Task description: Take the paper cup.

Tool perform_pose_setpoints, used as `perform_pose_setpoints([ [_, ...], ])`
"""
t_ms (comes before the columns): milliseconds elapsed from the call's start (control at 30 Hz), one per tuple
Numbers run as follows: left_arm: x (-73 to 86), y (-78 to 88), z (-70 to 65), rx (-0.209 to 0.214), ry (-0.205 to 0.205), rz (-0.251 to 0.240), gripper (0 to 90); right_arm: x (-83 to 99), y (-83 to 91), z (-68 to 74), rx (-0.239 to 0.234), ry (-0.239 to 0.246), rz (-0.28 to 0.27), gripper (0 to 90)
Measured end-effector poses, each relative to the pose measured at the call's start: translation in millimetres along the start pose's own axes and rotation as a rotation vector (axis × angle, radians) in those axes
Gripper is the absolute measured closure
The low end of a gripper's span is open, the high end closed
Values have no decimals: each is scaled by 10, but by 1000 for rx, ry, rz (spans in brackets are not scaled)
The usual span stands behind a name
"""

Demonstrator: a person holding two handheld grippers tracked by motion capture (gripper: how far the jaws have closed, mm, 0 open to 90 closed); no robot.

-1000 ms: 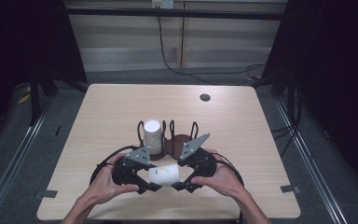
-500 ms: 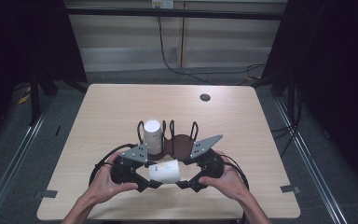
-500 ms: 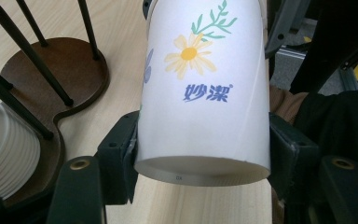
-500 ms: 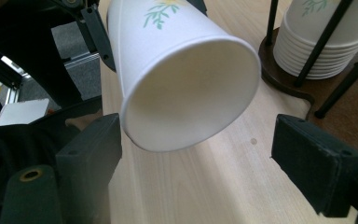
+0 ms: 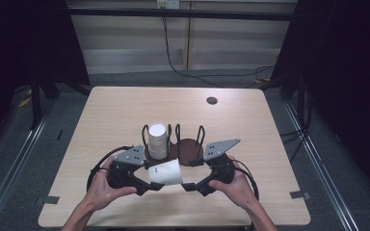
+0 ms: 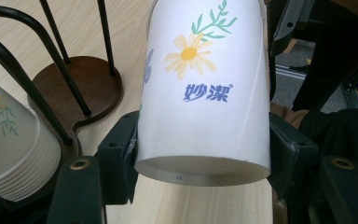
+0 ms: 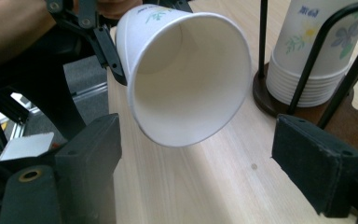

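My left gripper [image 5: 155,179] [image 6: 205,154] is shut on a white paper cup [image 5: 166,173] [image 6: 205,93] with a yellow flower print. Its pads press on both sides near the cup's base. The cup lies on its side above the table's front, with its mouth towards my right gripper [image 5: 189,181] [image 7: 205,149]. That gripper stands open, and its pads [image 7: 317,154] are apart from the cup's rim [image 7: 186,74]. Just behind, a stack of the same cups [image 5: 157,139] [image 7: 307,56] stands upside down in the left bay of a black wire rack with a brown base [image 5: 189,150] [image 6: 81,86].
The rack's right bay holds nothing. A small dark round disc [image 5: 212,100] lies near the far edge of the wooden table [image 5: 270,144]. Both hands rest close to the front edge. Cables loop behind each gripper, and dark floor lies around the table.
My right gripper has eased a little to the right, away from the cup. The cup's mouth end has tipped slightly up. The left hand has stayed put.
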State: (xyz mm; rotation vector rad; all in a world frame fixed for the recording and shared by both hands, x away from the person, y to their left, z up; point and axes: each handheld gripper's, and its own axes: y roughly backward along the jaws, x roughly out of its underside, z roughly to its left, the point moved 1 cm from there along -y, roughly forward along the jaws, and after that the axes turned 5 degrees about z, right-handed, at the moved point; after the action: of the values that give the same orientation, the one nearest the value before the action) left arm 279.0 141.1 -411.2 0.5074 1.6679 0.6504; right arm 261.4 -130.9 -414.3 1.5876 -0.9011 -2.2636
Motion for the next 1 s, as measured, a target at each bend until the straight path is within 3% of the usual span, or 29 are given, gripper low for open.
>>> perform_pose_setpoints([
  [233,34,-4,-2,16,13,-20,367,-12,29,15,-20,-15,-63,148],
  [700,9,45,-47,29,0,-60,366,-37,70,37,-69,-22,-198,139],
  [933,-34,112,-47,34,5,-95,366,-53,57,36,-83,-28,-228,139],
  [1000,-43,120,-48,34,1,-98,365,-56,36,32,-106,-30,-239,135],
])
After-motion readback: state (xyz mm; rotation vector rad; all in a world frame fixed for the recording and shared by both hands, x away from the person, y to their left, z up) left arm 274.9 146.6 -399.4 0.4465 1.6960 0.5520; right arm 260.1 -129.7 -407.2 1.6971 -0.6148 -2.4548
